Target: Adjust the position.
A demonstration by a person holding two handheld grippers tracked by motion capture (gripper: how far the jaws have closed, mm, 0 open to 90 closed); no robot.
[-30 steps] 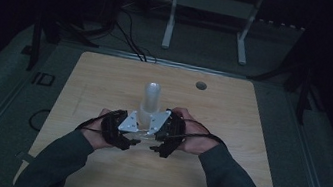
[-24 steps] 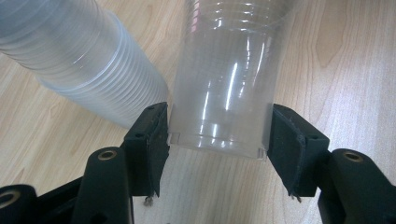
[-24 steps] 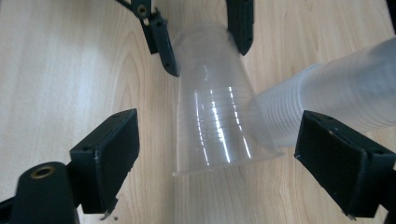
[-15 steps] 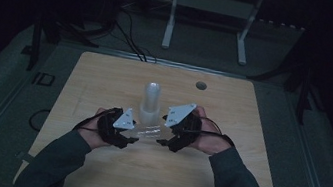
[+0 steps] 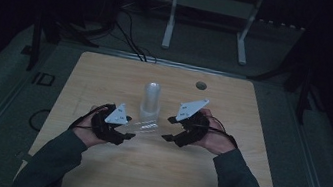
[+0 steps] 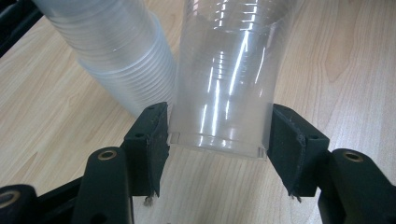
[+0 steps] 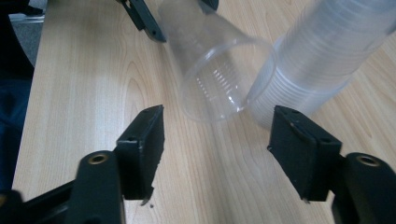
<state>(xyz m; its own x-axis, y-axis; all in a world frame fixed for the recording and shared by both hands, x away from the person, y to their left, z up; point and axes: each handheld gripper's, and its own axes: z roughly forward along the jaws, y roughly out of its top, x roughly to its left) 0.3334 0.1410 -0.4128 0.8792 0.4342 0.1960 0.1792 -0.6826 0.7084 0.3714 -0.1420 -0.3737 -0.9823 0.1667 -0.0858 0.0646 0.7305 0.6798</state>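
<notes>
Left gripper (image 6: 217,140) is clamped across the base end of a single clear plastic cup (image 6: 229,79), pads pressed on either side of the bottom rim, cup lying tilted w/ its mouth pointing toward the right hand, held just above the wooden table (image 5: 106,79). It's right next to the stack of cups (image 5: 151,102), which stands upside down mid-table, the lone cup's side close against the stack's lower rims in the left gripper view. Right gripper (image 7: 215,140) has nothing in it: jaws have just been closing, but there's bare table between them and the cup's open mouth sits ahead of the tips, apart from both pads. Handling-wise, judging by looks: very light, thin-walled, so it'll flex and crack if squeezed hard, and the glossy wall looks slippery (those ribbed rings near the base should help a bit). Base is the stiffest spot, so the left's hold there seems a good pick; the rolled lip at the mouth is prob. the next best place for the right, one pad in, one out. Mid-wall is the worst, it'd buckle. Keep squeeze gentle, and mind the stack, which looks easy to tip w/ a nudge.
</notes>
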